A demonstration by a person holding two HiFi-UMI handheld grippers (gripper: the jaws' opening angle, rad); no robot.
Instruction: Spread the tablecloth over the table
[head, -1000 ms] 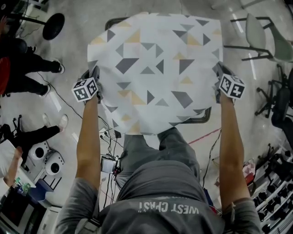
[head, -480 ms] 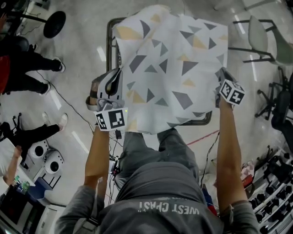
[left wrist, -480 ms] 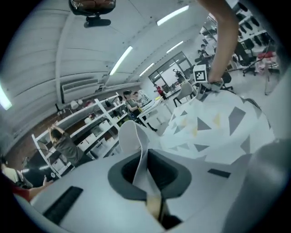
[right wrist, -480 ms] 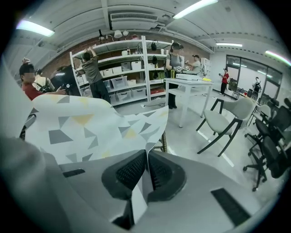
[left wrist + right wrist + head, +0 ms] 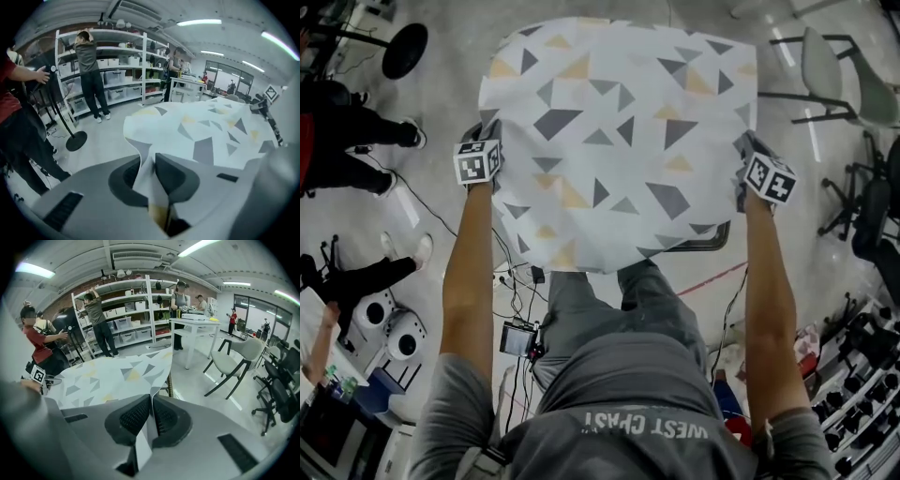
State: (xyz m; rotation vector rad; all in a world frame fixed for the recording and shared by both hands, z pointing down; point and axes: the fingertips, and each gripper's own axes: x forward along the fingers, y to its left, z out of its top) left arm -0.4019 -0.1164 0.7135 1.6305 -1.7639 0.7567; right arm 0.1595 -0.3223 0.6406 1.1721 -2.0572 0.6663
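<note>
The white tablecloth (image 5: 619, 141) with grey and yellow triangles hangs spread flat between my two grippers, over the table, of which only a dark frame edge (image 5: 710, 244) shows. My left gripper (image 5: 489, 142) grips the cloth's left edge. In the left gripper view a fold of tablecloth (image 5: 211, 126) is pinched between the left gripper's (image 5: 150, 161) jaws, which are opening. My right gripper (image 5: 742, 155) grips the right edge. In the right gripper view the right gripper (image 5: 151, 405) is shut on a thin strip of tablecloth (image 5: 112, 376).
People stand at the left (image 5: 347, 141) beside a round stand base (image 5: 405, 49). Chairs (image 5: 834, 75) stand at the right. Cables (image 5: 520, 281) lie on the floor by my legs. Shelving (image 5: 117, 70) and a white table (image 5: 192, 324) stand further off.
Half a second ago the left gripper was drawn in and the cloth's left side was bunched. It is now back out at the left edge and the cloth is spread flat. The right gripper hardly moved.
</note>
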